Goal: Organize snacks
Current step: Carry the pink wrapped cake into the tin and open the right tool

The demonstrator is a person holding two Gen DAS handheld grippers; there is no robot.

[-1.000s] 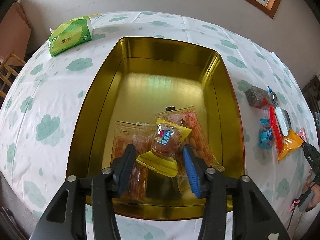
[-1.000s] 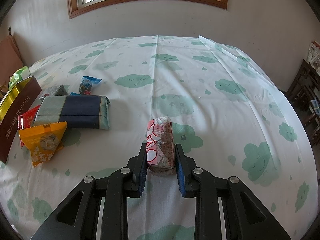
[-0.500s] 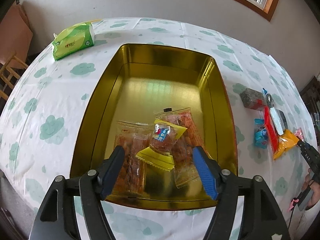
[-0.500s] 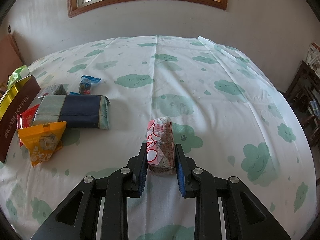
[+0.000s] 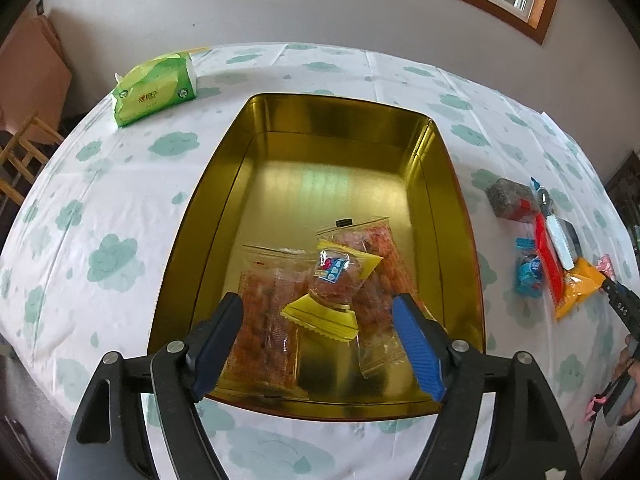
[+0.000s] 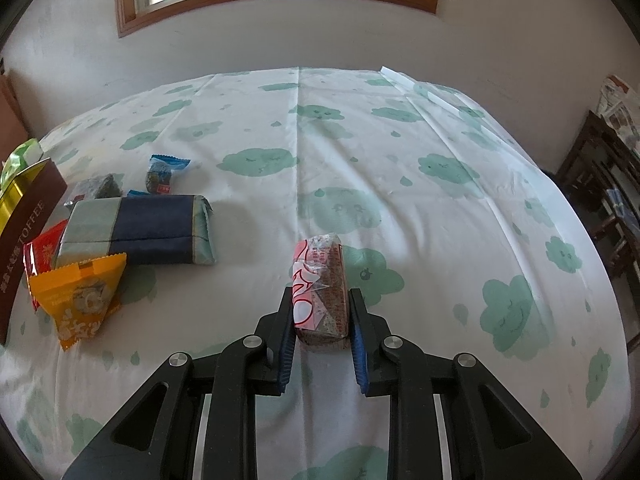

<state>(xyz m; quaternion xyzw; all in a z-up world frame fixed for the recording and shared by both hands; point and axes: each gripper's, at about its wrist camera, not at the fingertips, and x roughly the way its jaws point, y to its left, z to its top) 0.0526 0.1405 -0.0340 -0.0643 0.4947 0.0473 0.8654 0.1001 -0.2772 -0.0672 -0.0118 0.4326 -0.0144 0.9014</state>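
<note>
Left wrist view: the left gripper (image 5: 318,334) is hovering over the near end of the gold tin (image 5: 256,128), which is sitting on the table (image 5: 120,208). Its jaws have just been opening and are standing spread, pinching nothing. The yellow-edged snack (image 5: 334,288) is lying between and just beyond them, resting on two clear packets (image 5: 266,312) in the tin's near half; the far half is bare. More snacks (image 5: 544,252) are waiting on the cloth to the right of the tin.

Right wrist view: the right gripper (image 6: 322,330) is pinching a brown bar (image 6: 322,284) in a clear red-printed wrapper, jaws pressed on its near end. The bar's long axis is running straight away from the jaws, towards the far side. The tin's brown wall (image 6: 24,232) is lying far to the left, past the orange packet (image 6: 78,292) and the blue pouch (image 6: 138,230), so the bar probably needs carrying left over these. The right hand is the nearer one to that pile.
</note>
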